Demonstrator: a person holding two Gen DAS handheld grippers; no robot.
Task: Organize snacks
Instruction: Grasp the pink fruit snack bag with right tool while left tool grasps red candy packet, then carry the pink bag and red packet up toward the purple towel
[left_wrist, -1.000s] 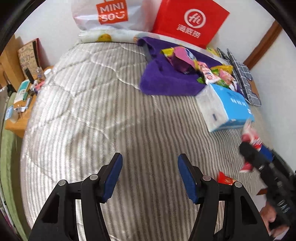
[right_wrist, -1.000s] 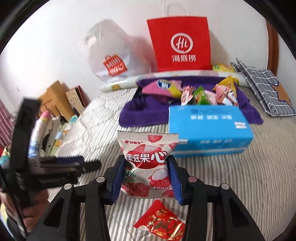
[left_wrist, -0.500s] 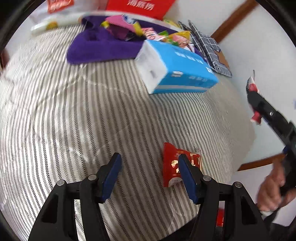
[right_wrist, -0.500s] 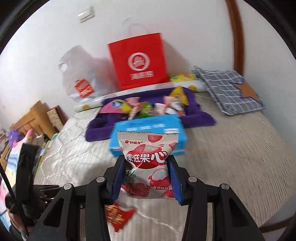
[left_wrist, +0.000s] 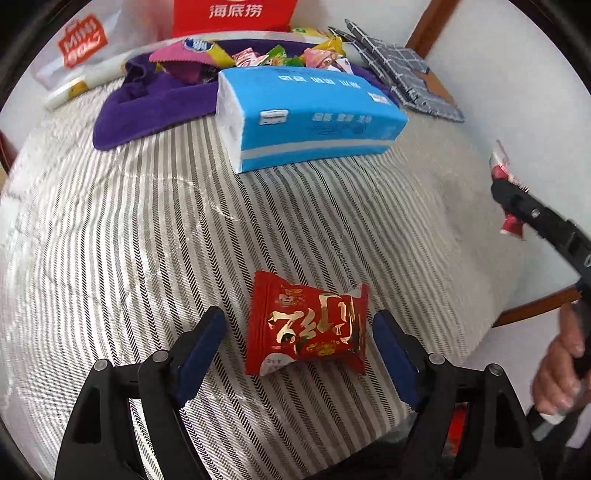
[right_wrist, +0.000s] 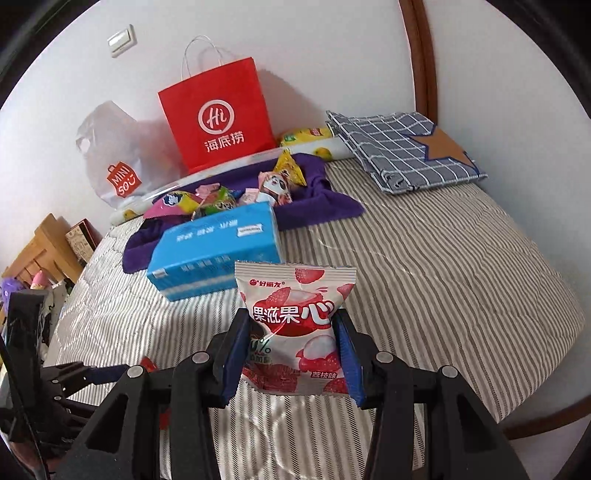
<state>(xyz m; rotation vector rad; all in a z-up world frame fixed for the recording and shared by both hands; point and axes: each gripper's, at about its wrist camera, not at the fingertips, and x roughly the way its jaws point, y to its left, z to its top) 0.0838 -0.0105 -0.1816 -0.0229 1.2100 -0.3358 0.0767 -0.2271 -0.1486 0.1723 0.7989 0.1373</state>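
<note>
Left wrist: the left gripper (left_wrist: 299, 339) is opening, its jaws straddling the red packet (left_wrist: 306, 325) near the bed's (left_wrist: 110, 236) front edge without touching – centre it, lower, then close

Right wrist: the right gripper (right_wrist: 290, 354) pinches the lychee bag (right_wrist: 295, 325) above the bed – keep it clear

Place: we take this for a bedroom in a home.
Bed: we see a mattress (right_wrist: 443, 258) under a striped quilted cover, filling most of both views, set against a white wall.
Bedding: a folded checked cloth (right_wrist: 402, 147) lies at the far corner, with a purple towel (right_wrist: 317, 206) spread near it.
Household things: a red paper shopping bag (right_wrist: 218, 118) and a white plastic bag (right_wrist: 110, 155) lean on the wall; a blue tissue pack (left_wrist: 310, 114) lies on the bed.
Fittings: a wall switch (right_wrist: 122, 40) and wooden furniture (right_wrist: 37, 254) beside the bed.
</note>
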